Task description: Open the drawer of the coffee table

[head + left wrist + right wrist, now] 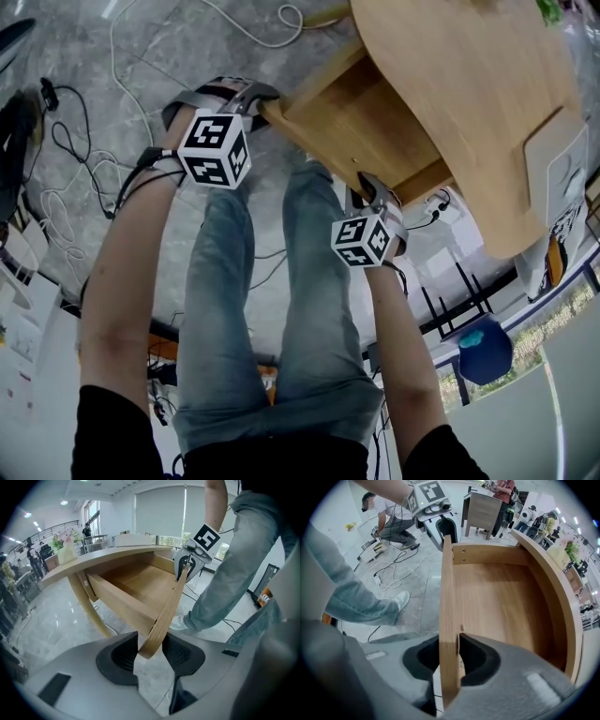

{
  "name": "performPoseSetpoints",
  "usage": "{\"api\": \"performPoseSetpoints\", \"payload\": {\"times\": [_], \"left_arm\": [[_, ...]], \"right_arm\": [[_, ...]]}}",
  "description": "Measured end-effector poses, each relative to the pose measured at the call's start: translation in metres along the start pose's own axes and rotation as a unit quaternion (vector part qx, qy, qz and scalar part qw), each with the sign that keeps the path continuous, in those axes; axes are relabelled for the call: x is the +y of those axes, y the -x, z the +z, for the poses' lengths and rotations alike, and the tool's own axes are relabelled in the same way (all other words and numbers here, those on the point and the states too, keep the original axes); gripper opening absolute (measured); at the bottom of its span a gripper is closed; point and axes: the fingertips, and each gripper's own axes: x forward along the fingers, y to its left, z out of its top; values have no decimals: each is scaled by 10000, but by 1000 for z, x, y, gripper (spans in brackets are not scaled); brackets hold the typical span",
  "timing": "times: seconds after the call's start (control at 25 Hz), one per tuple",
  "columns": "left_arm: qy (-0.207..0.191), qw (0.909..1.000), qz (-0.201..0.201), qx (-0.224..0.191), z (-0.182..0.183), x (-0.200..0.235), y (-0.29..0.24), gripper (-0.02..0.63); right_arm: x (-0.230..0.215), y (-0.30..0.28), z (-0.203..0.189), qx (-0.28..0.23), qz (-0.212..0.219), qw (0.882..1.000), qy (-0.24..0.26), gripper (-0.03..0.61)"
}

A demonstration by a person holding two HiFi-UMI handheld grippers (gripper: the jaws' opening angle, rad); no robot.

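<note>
Gripping the front panel (449,588) of the pulled-out drawer (497,602) at one end, right gripper (449,641) pinches its top edge. Left gripper (150,644) straddles the other end loosely, gap at one pad. One drawer, one coffee table (469,84), two grippers; floor (424,592) open beside the panel.

Black sleeves (111,433), blue jeans (220,309), grey tools (150,654) (449,660) bearing black-and-white marker cubes (215,148).
</note>
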Motion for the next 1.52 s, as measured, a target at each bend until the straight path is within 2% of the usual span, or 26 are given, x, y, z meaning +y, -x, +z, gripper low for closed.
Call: {"api": "performPoseSetpoints", "payload": {"times": [0.2,0.6,0.76,0.92,1.04,1.12,1.24,1.32,1.52], "left_arm": [[276,9996,-5,-80,1,-2,3,190],[321,9993,51,175,-9,-18,47,198],[671,9975,204,73,-7,-32,78,184],[1090,9930,372,-249,9,-48,112,163],[1448,9849,627,-712,28,-51,144,123],[1519,9801,886,-915,37,-52,168,74],[1613,9731,1177,-1152,51,-57,205,35],[1888,9620,1307,-1478,67,-55,235,23],[2460,9316,1595,-2150,94,-48,299,14]], "right_arm": [[-4,3,19,-20,-45,10000,-53,124],[0,49,50,-219,-141,9991,-327,138],[1,77,69,-435,-147,9968,-657,138],[2,110,92,-730,-88,9926,-970,135],[-1,138,111,-952,-135,9888,-1142,117],[-3,159,126,-1149,-189,9856,-1226,84],[2,192,143,-1445,-199,9789,-1433,35],[6,214,152,-1625,-148,9727,-1648,-2],[5,274,176,-2172,-140,9509,-2199,-2]]}}
